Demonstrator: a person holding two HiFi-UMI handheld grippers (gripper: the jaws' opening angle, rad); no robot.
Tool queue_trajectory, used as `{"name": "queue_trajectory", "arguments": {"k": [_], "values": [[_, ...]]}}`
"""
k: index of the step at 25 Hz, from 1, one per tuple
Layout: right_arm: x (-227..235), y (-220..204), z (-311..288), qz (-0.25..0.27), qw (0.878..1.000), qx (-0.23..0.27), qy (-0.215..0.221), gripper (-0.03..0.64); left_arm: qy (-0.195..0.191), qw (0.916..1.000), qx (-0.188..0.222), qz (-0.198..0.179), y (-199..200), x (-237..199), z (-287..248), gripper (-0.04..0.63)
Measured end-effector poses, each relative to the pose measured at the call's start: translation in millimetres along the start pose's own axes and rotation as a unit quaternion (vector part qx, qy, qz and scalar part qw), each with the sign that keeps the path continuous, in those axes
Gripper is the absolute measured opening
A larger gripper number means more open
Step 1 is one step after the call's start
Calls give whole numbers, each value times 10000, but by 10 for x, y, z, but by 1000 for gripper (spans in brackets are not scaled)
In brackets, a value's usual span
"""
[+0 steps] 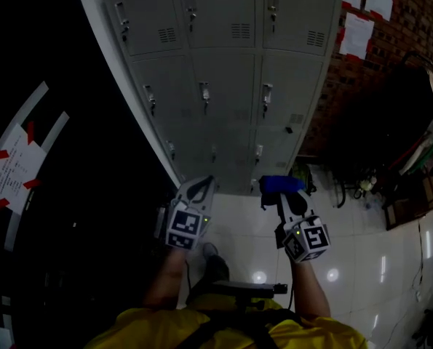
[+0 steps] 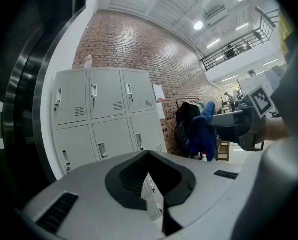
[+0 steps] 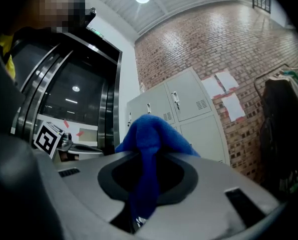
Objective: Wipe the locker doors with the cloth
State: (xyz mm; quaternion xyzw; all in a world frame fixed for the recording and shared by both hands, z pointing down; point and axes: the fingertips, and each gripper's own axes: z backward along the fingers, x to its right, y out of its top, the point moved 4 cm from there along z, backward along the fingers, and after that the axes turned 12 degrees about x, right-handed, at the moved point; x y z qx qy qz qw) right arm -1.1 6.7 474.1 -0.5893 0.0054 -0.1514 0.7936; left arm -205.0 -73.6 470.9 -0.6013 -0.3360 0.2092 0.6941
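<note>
A bank of grey lockers with small handles and vents stands ahead, also in the left gripper view and the right gripper view. My right gripper is shut on a blue cloth, held low before the bottom row of doors and apart from them. The cloth bulges out over the jaws and hangs down between them. My left gripper is beside it on the left, its jaws closed to a point with nothing in them. From the left gripper view the cloth droops from the right gripper.
A brick wall with white papers adjoins the lockers on the right. Dark clothes hang on a rack. Glossy white floor tiles lie below. Left is a dark glass door with a taped notice.
</note>
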Motion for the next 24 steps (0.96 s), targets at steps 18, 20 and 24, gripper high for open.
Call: {"name": "queue_trajectory", "arguments": {"k": [18,20,24], "values": [[-577,68,251,-252,9995,-73,160,69,38,9999,-128,-68,77,50,705,5],[-689,16,263,-333,9992,-135,183,69,104,9996,-256,-12,15,-23,838,5],[-886,-58,275,-315,9988,-262,278,69,248,9994,-237,57,3,-156,1008,5]]}}
